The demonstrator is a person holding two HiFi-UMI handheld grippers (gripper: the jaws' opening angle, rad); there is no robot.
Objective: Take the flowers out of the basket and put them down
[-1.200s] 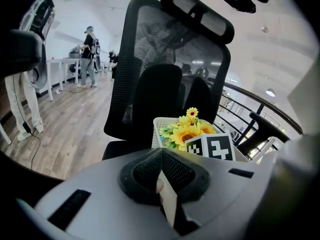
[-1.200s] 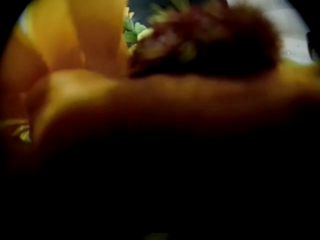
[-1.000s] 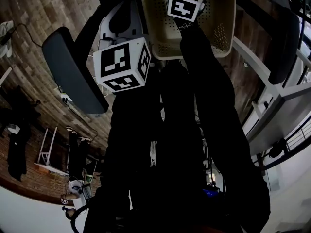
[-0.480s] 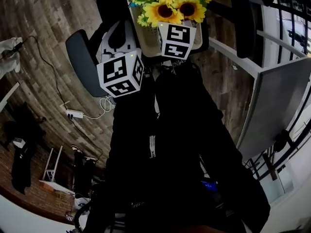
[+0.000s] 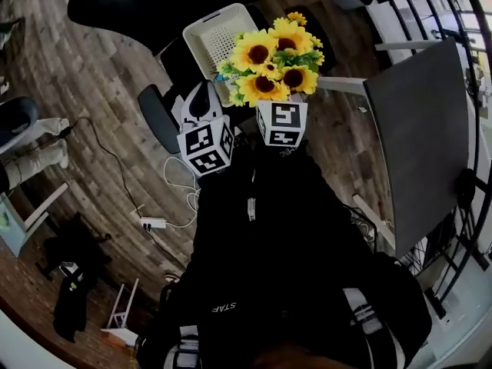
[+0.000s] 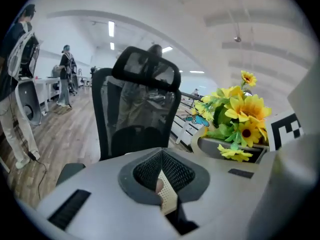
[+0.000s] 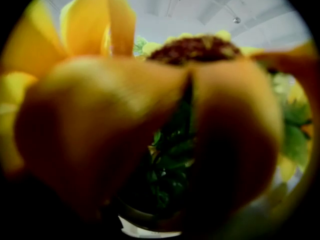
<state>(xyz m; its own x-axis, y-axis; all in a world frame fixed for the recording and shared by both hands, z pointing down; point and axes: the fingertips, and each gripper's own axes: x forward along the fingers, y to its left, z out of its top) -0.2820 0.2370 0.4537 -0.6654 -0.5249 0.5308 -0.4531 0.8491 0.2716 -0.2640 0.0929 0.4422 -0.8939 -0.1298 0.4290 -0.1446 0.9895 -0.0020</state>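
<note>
**Clerk:** Head view, first entry?

**Keeper:** One bunch of flowers [image 5: 273, 60], sunflowers, blooms turned up to the camera. It overlaps the near right corner of the basket [image 5: 209, 37]. Whether the stalks are clear of it cannot be told from above.

**Clerk:** Tongs, same view?

**Keeper:** The right tongs [image 5: 279, 106] sit directly below the bunch, marker cube [image 5: 280, 125] touching its near edge, so they are the nearer pair. The left tongs [image 5: 206, 94] are just beside them, at the basket's near rim. The counter [image 5: 423, 129] is a grey slab off to the right of the right tongs.

**Clerk:** Left gripper view?

**Keeper:** The left tongs are together, clamped on the basket [image 6: 167, 196]; only a perforated cream strip of it shows between them. The flowers [image 6: 240, 116] are ahead and to the right, long axis upright, stalks down. An office chair [image 6: 142, 109] stands behind.

**Clerk:** Right gripper view?

**Keeper:** Blurred petals fill it. The flowers [image 7: 205, 49] lie straight ahead, against the lens, with green leaves in the gap below. The tips of the tongs do not show, so apart or together cannot be told. By position they probably have the stalks.

**Clerk:** The governing relation?

**Keeper:** The bunch stands upright in line with the right tongs, and the counter lies on that same side. The put-down probably falls to the right hand, with the left steadying the basket.
</note>
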